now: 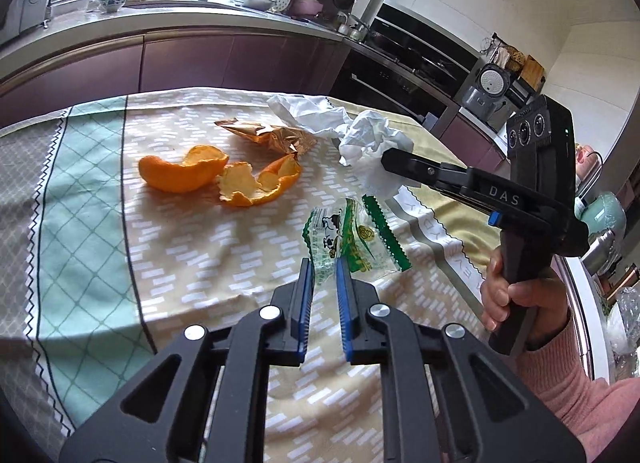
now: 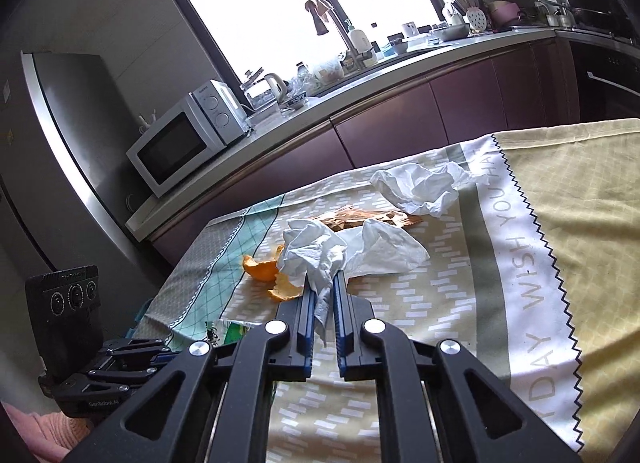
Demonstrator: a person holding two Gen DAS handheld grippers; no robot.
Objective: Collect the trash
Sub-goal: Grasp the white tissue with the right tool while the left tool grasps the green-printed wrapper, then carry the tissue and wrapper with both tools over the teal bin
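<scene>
Left tool (image 1: pixel 323 271) at bottom centre of its view: blue pads drawn near together, pinching the lower edge of a clear green-printed wrapper (image 1: pixel 352 241), which lies on the cloth-covered surface (image 1: pixel 96 199) mid-frame. Right tool (image 2: pixel 320 287) pressed together on a crumpled white tissue (image 2: pixel 316 251), a strip of it hanging down between the pads. From the left view, that tool reaches in from the right, angled down; a hand (image 1: pixel 516 295) in a pink sleeve (image 1: pixel 580 395) wraps its handle. Orange peel (image 1: pixel 188 171), a gold foil wrapper (image 1: pixel 272 135) and a second tissue (image 2: pixel 420 183) lie beyond, upper centre
</scene>
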